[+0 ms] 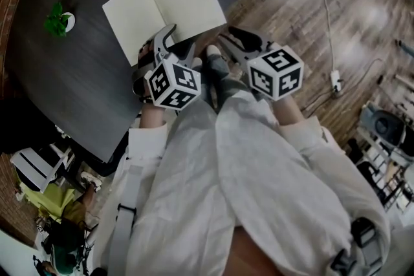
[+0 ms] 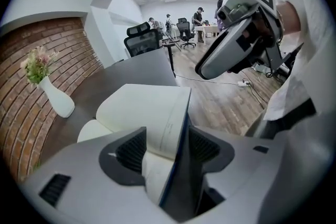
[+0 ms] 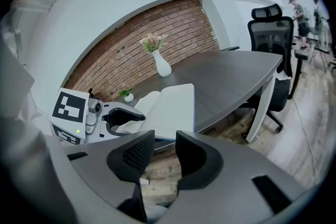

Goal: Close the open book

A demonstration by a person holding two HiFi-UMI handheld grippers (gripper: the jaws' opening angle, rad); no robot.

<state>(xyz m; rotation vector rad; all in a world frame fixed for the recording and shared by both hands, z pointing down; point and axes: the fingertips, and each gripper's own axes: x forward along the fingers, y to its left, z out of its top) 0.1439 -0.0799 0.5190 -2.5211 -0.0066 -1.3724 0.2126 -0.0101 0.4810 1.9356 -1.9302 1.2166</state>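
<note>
**Left gripper straddles the book's near edge; right gripper waits off the table**

Head view: the open book (image 1: 165, 3) lies flat on the dark table (image 1: 65, 81), with its spine running away from the person. The left gripper (image 1: 169, 42) sits at the book's near edge, on the right-hand leaf. The right gripper (image 1: 234, 42) hangs just beside it, over the wooden floor. The left is nearer.

Left gripper view: the jaws gape wide. The right-hand leaf and its dark-blue cover stand between the pads, with the cover close to the right pad. I judge there is no squeeze. To close the book, that leaf must swing left across the spine.

Right gripper view: the jaws are partly apart and empty. The book lies ahead on the table.

The pages look blank, and no brand or writing is readable. The cubes carry only square markers.
</note>
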